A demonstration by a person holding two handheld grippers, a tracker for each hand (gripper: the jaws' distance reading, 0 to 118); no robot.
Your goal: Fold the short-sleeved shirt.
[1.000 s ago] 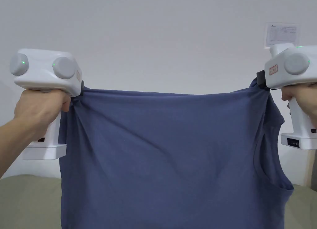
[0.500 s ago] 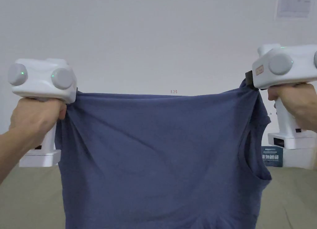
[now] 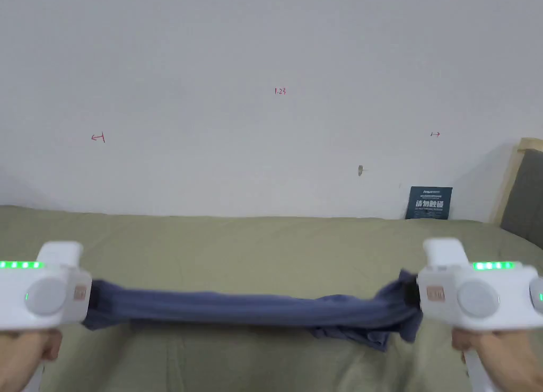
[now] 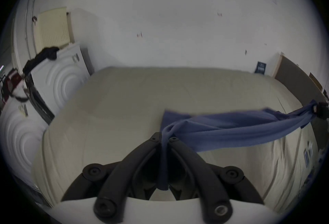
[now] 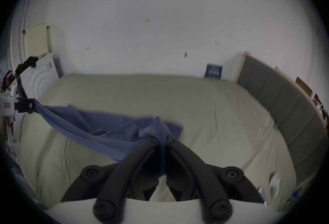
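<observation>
Pale grey wall (image 3: pixel 265 48) stands behind a bed (image 3: pixel 238 244) covered in an olive-beige sheet; a dark blue sign (image 3: pixel 428 202) leans against the wall at the far right of the bed, beside a grey padded headboard (image 3: pixel 525 191); small red marks are on the wall.

Short-sleeved shirt (image 3: pixel 238 307): plain slate blue, soft knit; it is drawn out into a long, narrow, near-level band between the two grippers, low over the near part of the bed; lengthwise folds run along the band; near the right end the cloth bunches and a loose lobe hangs below the band; whether that lobe touches the sheet cannot be told.

Left gripper (image 4: pixel 163 139): jaws closed together with a gathered strip of the shirt pinched between them; the cloth runs down between the jaws and leads off to the right in the left gripper view; white body with lit green lights seen in the head view, a hand under it.

Right gripper (image 5: pixel 162 140): jaws closed on a bunched knot of the shirt that stands up just past the tips; the cloth runs away to the left toward the other gripper; motion blur softens the cloth edges in both gripper views.
</observation>
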